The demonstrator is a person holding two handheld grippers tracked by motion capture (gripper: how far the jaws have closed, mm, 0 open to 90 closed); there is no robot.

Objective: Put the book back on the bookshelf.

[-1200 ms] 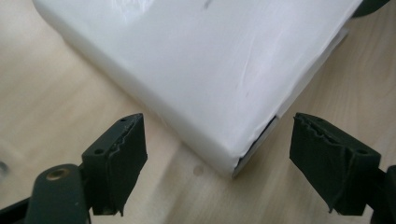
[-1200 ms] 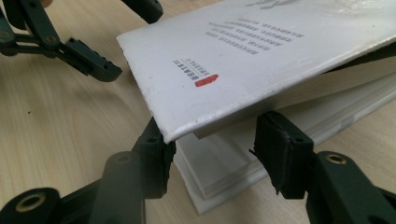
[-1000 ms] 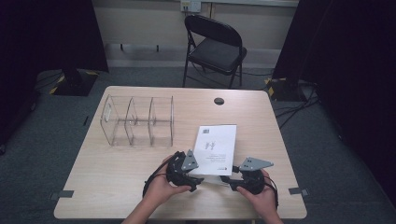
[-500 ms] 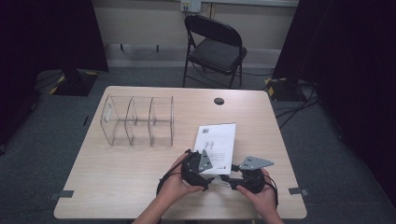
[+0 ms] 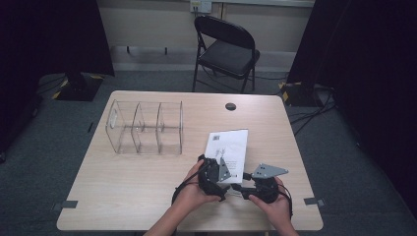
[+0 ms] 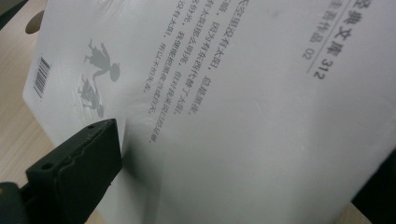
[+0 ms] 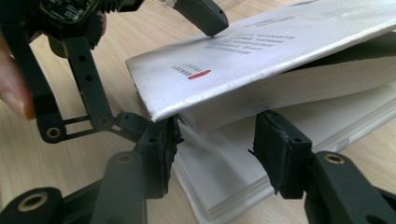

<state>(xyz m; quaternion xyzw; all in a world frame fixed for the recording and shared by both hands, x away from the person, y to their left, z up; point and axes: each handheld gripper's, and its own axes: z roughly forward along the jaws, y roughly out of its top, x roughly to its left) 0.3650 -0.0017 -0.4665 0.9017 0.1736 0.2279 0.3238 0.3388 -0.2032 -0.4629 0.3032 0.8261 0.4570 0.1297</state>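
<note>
Wooden worktop point(image 5: 123, 191), square, with a round hole near its far edge. Behind the worktop, a black folding chair point(image 5: 223, 49). On the worktop to the left of the book, a clear three-bay organiser point(image 5: 145, 127), well apart from it. White book point(image 5: 228, 147) lying near the worktop's near right part, back cover up with a barcode and printed text; cover and upper pages lifted at the near corner, lower pages flat on the wood. At the book's near edge, both grippers side by side, each in a hand. Left gripper point(image 5: 212, 173) tipped over the book's near left corner, jaws just now spreading to their widest; one black jaw seen lying beside the cover in the left gripper view, the other seen above the cover in the right gripper view, neither pressing. Right gripper point(image 7: 217, 144) level at the book's corner, jaws half spread either side of the raised pages; whether pinching them or only beside them, cannot tell
</note>
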